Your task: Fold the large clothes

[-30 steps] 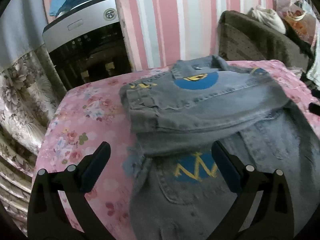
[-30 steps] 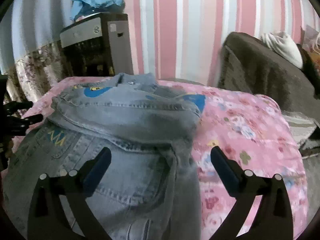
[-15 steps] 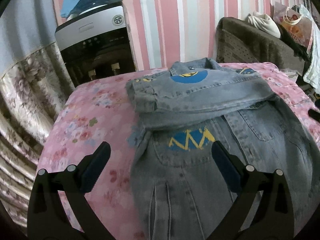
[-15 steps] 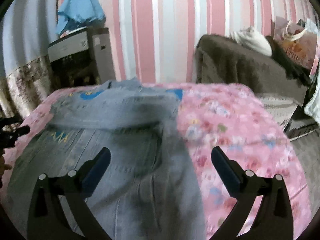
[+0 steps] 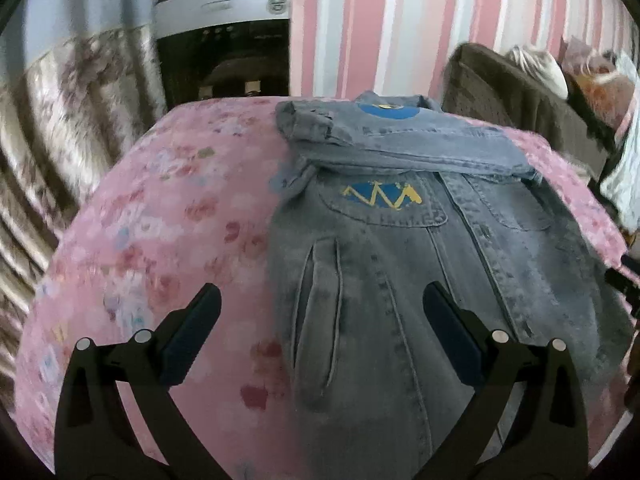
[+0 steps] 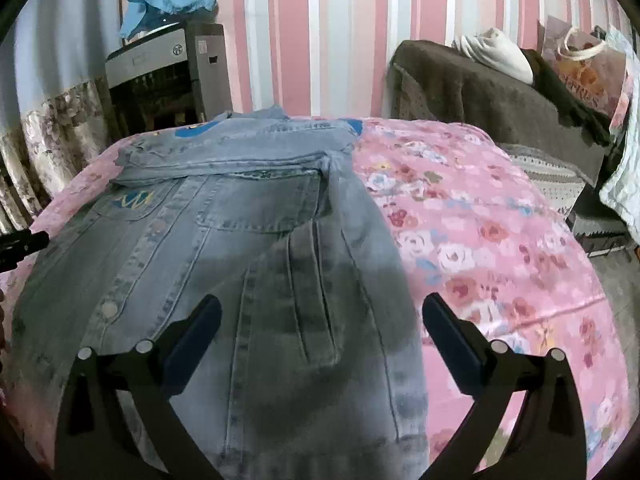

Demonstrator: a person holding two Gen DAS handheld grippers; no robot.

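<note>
Pink floral bedspread [image 6: 480, 232] carries the denim jacket [image 6: 224, 264], front up, its sleeves folded across the chest. I hold my left tool [image 5: 320, 338] and right tool [image 6: 320, 338] above its lower half, both spread wide, gripping nothing.

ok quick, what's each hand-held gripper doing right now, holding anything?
Left hand-held gripper: open, holding nothing, above the jacket.
Right hand-held gripper: open, holding nothing, above the same jacket.
</note>
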